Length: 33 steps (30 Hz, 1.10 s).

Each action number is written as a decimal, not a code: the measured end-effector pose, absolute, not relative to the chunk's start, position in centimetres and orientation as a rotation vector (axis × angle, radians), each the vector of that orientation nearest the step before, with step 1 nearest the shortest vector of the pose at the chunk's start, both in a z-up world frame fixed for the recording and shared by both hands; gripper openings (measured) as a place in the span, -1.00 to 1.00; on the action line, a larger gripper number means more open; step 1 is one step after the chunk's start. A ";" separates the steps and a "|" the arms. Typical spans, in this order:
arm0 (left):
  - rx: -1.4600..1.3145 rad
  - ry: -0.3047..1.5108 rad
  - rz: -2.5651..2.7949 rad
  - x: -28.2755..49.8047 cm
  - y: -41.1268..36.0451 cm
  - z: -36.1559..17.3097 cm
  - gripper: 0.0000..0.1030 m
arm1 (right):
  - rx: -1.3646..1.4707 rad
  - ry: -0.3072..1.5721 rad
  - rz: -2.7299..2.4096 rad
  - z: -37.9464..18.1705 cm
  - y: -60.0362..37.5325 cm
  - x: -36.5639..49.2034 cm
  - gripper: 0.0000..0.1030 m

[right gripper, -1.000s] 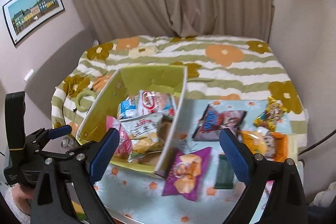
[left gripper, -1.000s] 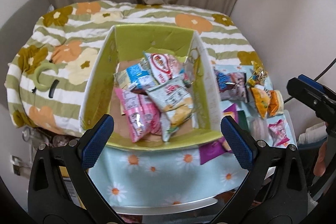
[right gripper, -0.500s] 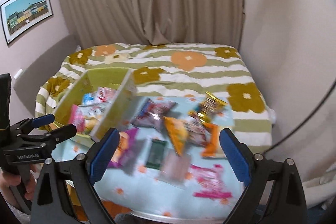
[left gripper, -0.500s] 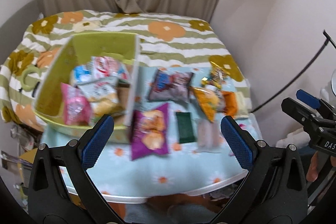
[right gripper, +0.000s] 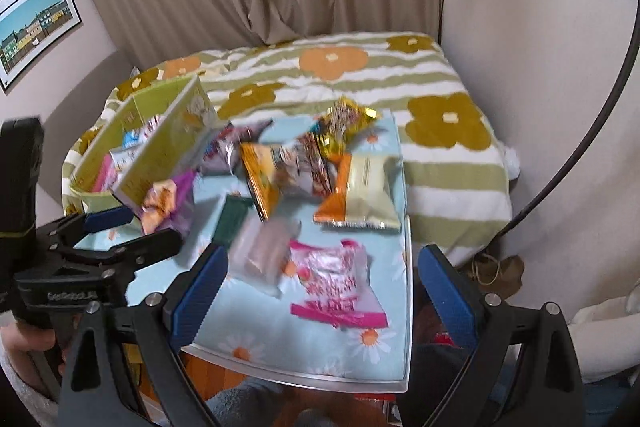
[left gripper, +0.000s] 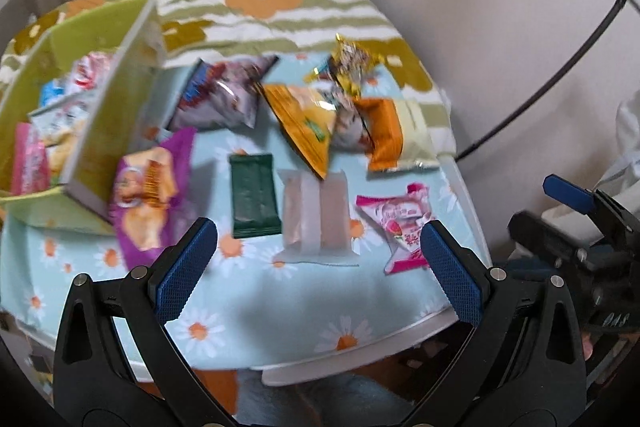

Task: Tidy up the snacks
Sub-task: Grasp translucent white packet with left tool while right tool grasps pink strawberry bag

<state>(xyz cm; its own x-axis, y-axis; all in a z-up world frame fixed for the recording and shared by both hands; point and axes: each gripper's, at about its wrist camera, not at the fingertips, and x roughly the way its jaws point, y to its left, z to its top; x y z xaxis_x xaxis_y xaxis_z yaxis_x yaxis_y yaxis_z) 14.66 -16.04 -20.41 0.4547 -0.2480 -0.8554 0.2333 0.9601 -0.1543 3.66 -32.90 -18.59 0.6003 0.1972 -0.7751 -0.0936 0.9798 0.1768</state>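
A green box with several snack packs inside stands at the table's left; it also shows in the right wrist view. Loose packs lie right of it: a purple bag, a dark green bar, a clear pale pack, a pink pack, orange bags, a gold pack. My left gripper is open and empty above the table's front edge. My right gripper is open and empty over the pink pack.
The small table has a light blue daisy cloth and a white rim. Behind it is a bed with a green striped flower blanket. Curtains and walls lie behind. A black cable hangs at right.
Both grippers have swung right, from facing the green box to facing the loose packs on the table's right part. Both stay open and empty.
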 end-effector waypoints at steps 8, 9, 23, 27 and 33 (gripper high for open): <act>0.060 1.148 -0.339 17.7 -18.6 -27.3 0.89 | 0.054 1.011 0.149 -25.5 -32.3 4.8 0.84; 0.067 1.158 -0.343 18.0 -18.8 -28.0 0.82 | 0.044 1.018 0.142 -26.1 -32.1 4.9 0.84; 0.198 1.203 -0.359 20.9 -21.4 -33.0 0.59 | -0.033 1.063 0.149 -30.0 -31.0 6.3 0.76; 0.251 1.207 -0.354 21.2 -21.8 -33.4 0.26 | -0.034 1.073 0.167 -30.6 -30.7 7.0 0.60; 0.269 1.214 -0.379 21.4 -21.8 -33.2 0.19 | -0.032 1.092 0.183 -31.0 -30.4 7.9 0.43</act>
<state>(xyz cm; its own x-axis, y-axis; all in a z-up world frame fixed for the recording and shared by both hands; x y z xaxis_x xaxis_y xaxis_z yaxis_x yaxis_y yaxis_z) 21.38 -21.79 -33.24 0.2989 -0.1393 -0.9441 0.4221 0.9066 -0.0001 7.93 -30.36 -31.05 0.4468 0.1320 -0.8848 -0.1639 0.9844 0.0641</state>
